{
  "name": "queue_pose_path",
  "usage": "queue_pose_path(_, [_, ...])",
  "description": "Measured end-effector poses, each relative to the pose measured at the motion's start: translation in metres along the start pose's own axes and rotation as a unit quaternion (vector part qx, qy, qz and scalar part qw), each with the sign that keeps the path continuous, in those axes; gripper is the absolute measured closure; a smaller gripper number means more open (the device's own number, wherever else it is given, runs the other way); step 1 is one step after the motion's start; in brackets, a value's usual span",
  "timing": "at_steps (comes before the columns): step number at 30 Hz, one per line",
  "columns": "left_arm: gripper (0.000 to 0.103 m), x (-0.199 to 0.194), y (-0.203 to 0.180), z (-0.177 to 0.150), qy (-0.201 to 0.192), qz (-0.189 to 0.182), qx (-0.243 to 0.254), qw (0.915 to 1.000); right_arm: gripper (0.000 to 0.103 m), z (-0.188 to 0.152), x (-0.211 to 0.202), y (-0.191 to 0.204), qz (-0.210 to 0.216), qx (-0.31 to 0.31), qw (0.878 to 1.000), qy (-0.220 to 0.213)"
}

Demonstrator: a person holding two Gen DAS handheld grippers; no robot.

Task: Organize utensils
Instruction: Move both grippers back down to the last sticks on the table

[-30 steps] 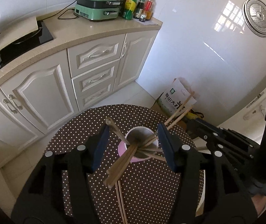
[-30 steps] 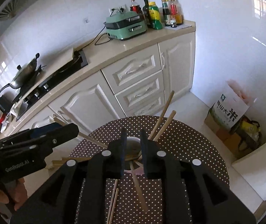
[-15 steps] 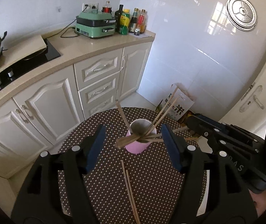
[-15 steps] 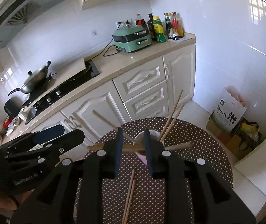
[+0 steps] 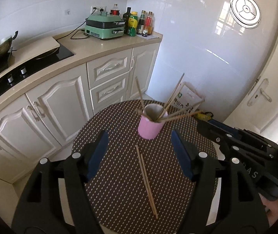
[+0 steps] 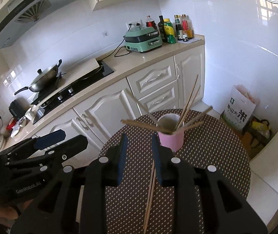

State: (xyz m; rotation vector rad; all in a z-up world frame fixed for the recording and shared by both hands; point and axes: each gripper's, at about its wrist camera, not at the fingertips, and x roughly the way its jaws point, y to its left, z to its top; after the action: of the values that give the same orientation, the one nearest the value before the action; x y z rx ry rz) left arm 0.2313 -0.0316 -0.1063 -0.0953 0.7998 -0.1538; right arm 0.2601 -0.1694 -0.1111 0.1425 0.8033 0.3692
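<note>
A pink cup [image 5: 150, 126] [image 6: 171, 138] stands on the round dotted table [image 5: 119, 195] with several wooden chopsticks [image 5: 173, 95] [image 6: 189, 99] fanned out of it. Two loose chopsticks [image 5: 145, 177] [image 6: 150, 187] lie flat on the cloth, nearer to me than the cup. My left gripper [image 5: 139, 142] hovers back from the cup above them, its jaws opening wide with nothing held. My right gripper [image 6: 139, 142] hangs just left of the cup, its narrow gap opening and empty. Each gripper also shows at the edge of the other's view: the right gripper [image 5: 203, 125], the left gripper [image 6: 72, 138].
Behind the table runs a cream cabinet counter [image 5: 107, 46] with a green cooker [image 5: 103, 26], bottles [image 5: 139, 24], a hob and a wok [image 6: 45, 78]. A white sack [image 6: 240, 109] stands on the floor by the tiled wall. A door handle [image 5: 263, 93] is at the right.
Both grippers have drawn back and up from the cup, which now looks smaller and farther away. The left jaws have spread wider. The chopsticks that leaned near the fingers now rest in the cup.
</note>
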Motion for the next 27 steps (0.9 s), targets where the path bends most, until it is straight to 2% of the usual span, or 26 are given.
queue_pose_path(6, [0.035,-0.002,0.011,-0.026,0.019,0.006,-0.001,0.9998,0.079,-0.024,0.002,0.009,-0.005,0.004,1.000,0.019])
queue_pose_path(12, [0.035,0.026,0.024,-0.052,0.067,0.009,-0.015,0.9976,0.079,-0.045,0.023,0.004,-0.016,0.009,0.998,0.059])
queue_pose_path(19, [0.035,0.073,0.039,-0.077,0.127,0.005,-0.044,0.9909,0.079,-0.067,0.070,-0.014,-0.020,0.030,0.991,0.129])
queue_pose_path(27, [0.036,0.126,0.049,-0.095,0.179,0.000,-0.068,0.9815,0.079,-0.092,0.138,-0.036,-0.015,0.054,0.974,0.221])
